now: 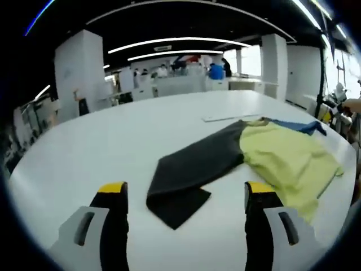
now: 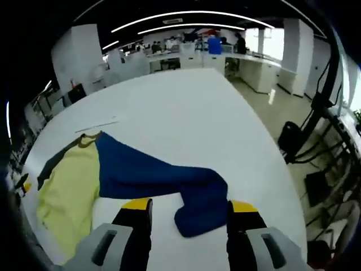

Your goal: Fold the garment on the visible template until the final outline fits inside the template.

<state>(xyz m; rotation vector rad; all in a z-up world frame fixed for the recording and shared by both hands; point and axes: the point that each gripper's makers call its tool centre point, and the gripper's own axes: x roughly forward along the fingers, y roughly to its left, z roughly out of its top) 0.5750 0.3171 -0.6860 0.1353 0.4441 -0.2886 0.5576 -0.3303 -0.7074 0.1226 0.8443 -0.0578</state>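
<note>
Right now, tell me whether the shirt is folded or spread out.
Spread out. The shirt lies flat on the table, its black sleeve and blue sleeve stretched outward to either side.

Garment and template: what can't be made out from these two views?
- Template: a thin pale strip beyond the garment in the left gripper view; too faint to tell its outline.
- Garment's lower hem: cut off at the frame edge in both views.
- Blue sleeve cuff: partly behind the right gripper.

Matt cloth garment, smooth white table
</note>
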